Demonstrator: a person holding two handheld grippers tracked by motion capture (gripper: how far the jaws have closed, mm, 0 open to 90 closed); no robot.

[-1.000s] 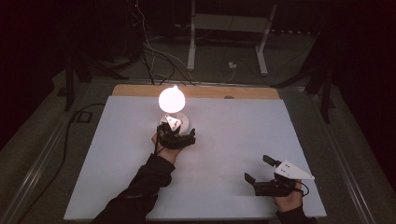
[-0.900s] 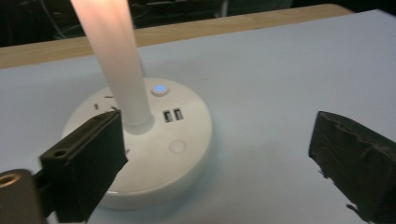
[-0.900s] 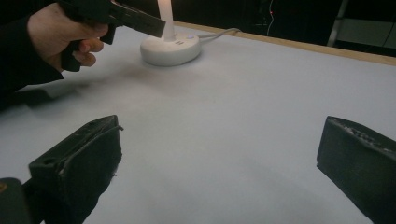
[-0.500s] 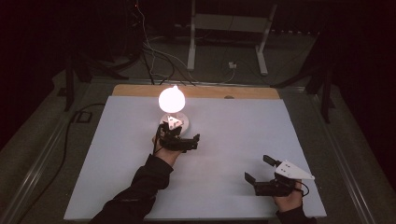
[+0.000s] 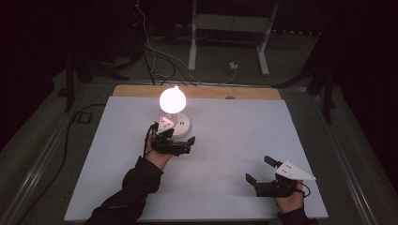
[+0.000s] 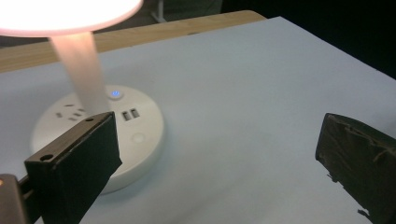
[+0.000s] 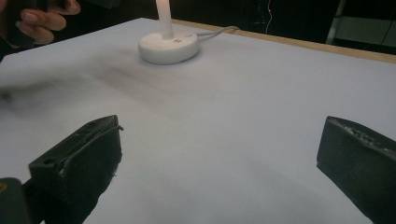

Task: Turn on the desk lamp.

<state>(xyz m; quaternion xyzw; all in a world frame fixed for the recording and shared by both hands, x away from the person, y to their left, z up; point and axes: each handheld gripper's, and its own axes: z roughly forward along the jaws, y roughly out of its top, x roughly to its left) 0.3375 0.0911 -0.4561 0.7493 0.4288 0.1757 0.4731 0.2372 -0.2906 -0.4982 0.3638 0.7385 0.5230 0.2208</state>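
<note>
The left gripper (image 5: 180,142) has its jaws spread wide with nothing between them; they have just been opening, and since a second ago the hand has drawn back from the lamp toward the near edge of the table, so the jaws now sit just beside the round white base (image 5: 180,124) rather than against it. In the left gripper view that base (image 6: 140,126) lies beyond the left jaw, a small blue light on top, the glowing stem rising from it. The lit lamp globe (image 5: 172,99) stands over the base, near the middle of the table's far edge. The right gripper (image 5: 260,169) rests unmoved by the near right corner of the white table (image 5: 234,122), jaws spread and empty.
</note>
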